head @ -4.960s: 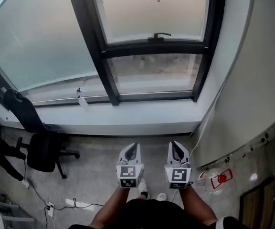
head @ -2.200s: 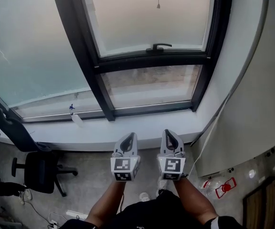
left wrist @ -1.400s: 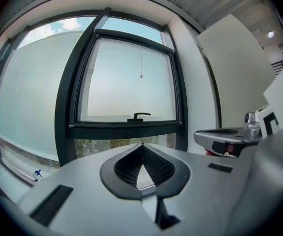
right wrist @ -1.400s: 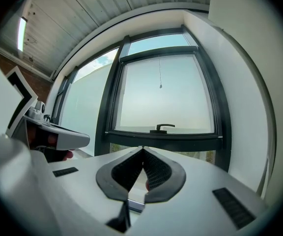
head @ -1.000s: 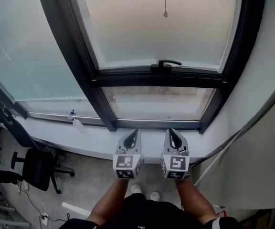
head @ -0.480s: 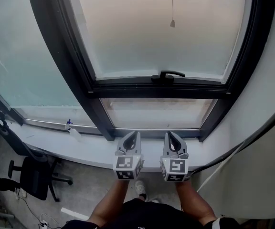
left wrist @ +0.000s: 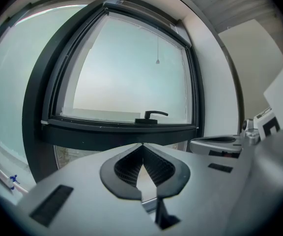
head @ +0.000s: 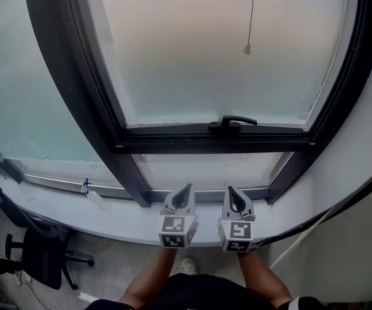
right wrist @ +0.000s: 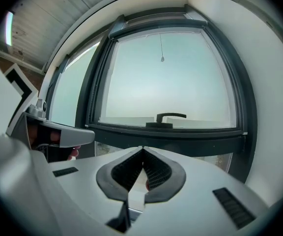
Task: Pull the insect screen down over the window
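The right tool [head: 232, 190], clenched empty like the left tool [head: 187, 188], lies nearer the thin grey pull cord with its small weight [head: 247, 48], hanging vertically high above and slightly right.

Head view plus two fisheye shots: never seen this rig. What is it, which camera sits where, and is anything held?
No robot here: a person holds a two-jaw tool in each hand. The head view is from a camera on the person's head, looking steeply down. It shows the left tool and right tool side by side over the white sill, pointed at a dark-framed window. The other two pictures come from a wide-angle camera riding on each tool, looking along its jaws. Both tools are shut, with nothing between the jaws. Ahead are the window handle and a hanging pull cord. On the sill lies a small bottle with a blue top; an office chair stands on the floor below.
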`<state>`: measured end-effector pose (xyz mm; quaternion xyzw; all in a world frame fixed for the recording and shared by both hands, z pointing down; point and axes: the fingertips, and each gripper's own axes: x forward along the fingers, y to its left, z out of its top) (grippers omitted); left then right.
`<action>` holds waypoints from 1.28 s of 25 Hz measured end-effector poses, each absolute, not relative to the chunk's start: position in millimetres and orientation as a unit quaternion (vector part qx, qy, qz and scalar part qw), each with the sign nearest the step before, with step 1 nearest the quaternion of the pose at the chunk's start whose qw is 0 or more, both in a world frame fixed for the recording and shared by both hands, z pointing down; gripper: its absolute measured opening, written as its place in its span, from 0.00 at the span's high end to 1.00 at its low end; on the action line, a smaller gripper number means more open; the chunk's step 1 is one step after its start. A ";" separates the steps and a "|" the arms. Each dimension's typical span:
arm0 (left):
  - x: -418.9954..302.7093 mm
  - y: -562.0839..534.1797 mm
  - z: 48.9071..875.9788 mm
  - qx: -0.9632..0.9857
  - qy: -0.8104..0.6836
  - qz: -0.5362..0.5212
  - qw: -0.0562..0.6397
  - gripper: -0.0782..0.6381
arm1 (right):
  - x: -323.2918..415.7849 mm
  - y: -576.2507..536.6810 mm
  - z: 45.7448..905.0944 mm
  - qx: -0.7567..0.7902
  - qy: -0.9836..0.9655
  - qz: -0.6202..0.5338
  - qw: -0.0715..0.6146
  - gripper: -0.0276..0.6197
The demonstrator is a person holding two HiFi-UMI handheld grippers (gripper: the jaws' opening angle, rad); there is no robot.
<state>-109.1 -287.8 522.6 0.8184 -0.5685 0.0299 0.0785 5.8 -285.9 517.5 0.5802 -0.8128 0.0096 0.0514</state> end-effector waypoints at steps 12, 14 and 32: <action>-110.1 -340.9 516.3 0.835 -0.543 0.033 0.081 0.89 | -6.1 -333.9 514.7 0.595 -0.802 0.016 0.047 0.95; -106.6 -347.3 509.2 0.837 -0.542 0.030 0.074 0.89 | -5.4 -341.7 512.5 0.590 -0.806 0.009 0.046 0.95; -64.4 -420.7 464.8 0.811 -0.585 0.022 -0.005 0.89 | 25.5 -418.8 464.9 0.544 -0.838 -0.035 0.010 0.95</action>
